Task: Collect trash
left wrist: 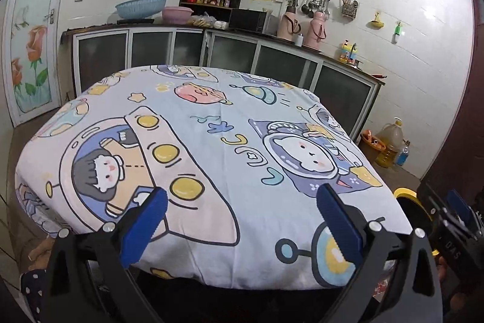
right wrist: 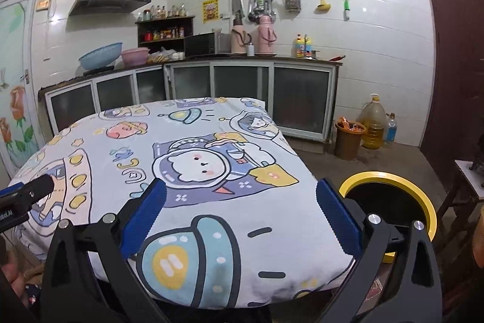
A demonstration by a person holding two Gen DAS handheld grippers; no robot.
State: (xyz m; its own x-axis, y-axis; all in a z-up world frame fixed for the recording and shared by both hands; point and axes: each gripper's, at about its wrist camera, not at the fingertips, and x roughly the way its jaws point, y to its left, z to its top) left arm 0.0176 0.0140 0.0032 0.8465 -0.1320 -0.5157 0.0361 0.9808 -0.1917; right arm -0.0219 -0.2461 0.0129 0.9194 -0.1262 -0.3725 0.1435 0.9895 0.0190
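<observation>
A table covered with a cartoon space-print cloth [left wrist: 211,147] fills both views; it also shows in the right wrist view [right wrist: 187,171]. No loose trash shows on the cloth. A yellow-rimmed bin [right wrist: 390,199] with a dark inside stands on the floor at the table's right side; its rim shows in the left wrist view [left wrist: 408,199]. My left gripper [left wrist: 242,205] is open and empty over the near table edge. My right gripper [right wrist: 242,202] is open and empty over the near right corner, beside the bin. The right gripper shows at the left view's right edge [left wrist: 453,220].
Kitchen counters with cabinets [right wrist: 242,80] run along the far walls. A brown bucket with wrappers [right wrist: 349,140], a large oil jug [right wrist: 373,123] and a bottle [right wrist: 390,127] stand on the floor at the far right. A dark door [right wrist: 453,65] is at right.
</observation>
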